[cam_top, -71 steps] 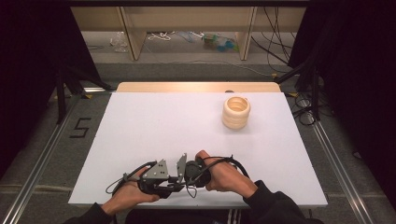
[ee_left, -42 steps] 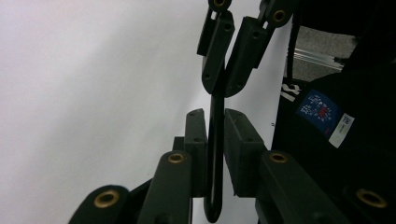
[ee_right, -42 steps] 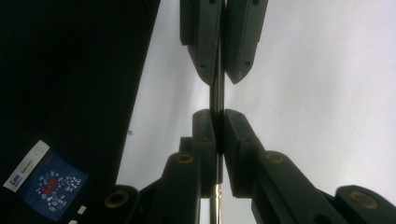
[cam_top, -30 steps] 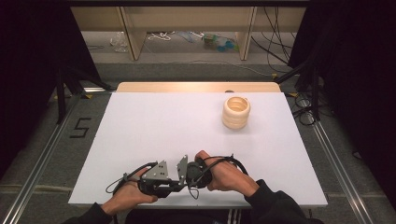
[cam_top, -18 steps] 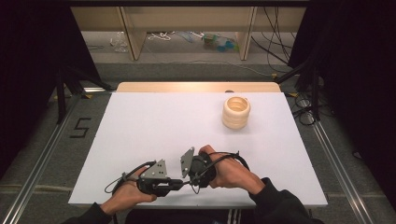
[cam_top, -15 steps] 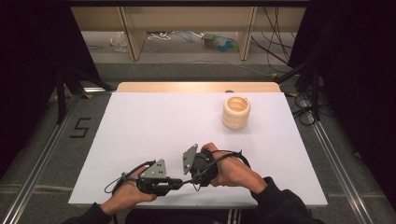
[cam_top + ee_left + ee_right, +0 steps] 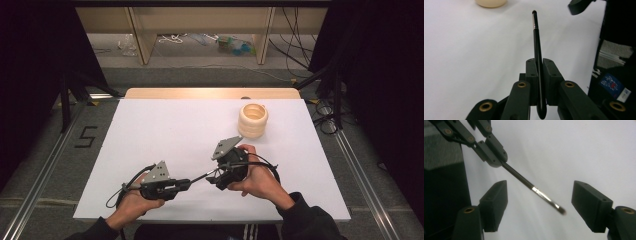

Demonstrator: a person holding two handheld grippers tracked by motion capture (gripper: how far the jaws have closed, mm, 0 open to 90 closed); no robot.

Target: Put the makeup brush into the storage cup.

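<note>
High view has both hands low over the white counter (image 7: 165, 125), near its front edge. The left gripper (image 7: 186, 183) sits front-left, and its jaws are clamped on a slim black brush with a silver metal band near its tip (image 7: 537, 50), so the brush is pinched low on the handle and sticks straight out ahead of the jaws. In the high view the brush (image 7: 200, 177) runs toward the right gripper (image 7: 214, 179), which is held just right of centre. The right gripper view shows that one's jaws spread wide, with the brush tip (image 7: 544, 197) hanging in the gap between them and touching neither side as far as I can see. A cream-coloured ribbed cup, looking like stacked rings (image 7: 253, 119), stands upright far back on the right of the counter, well apart from both grippers.
</note>
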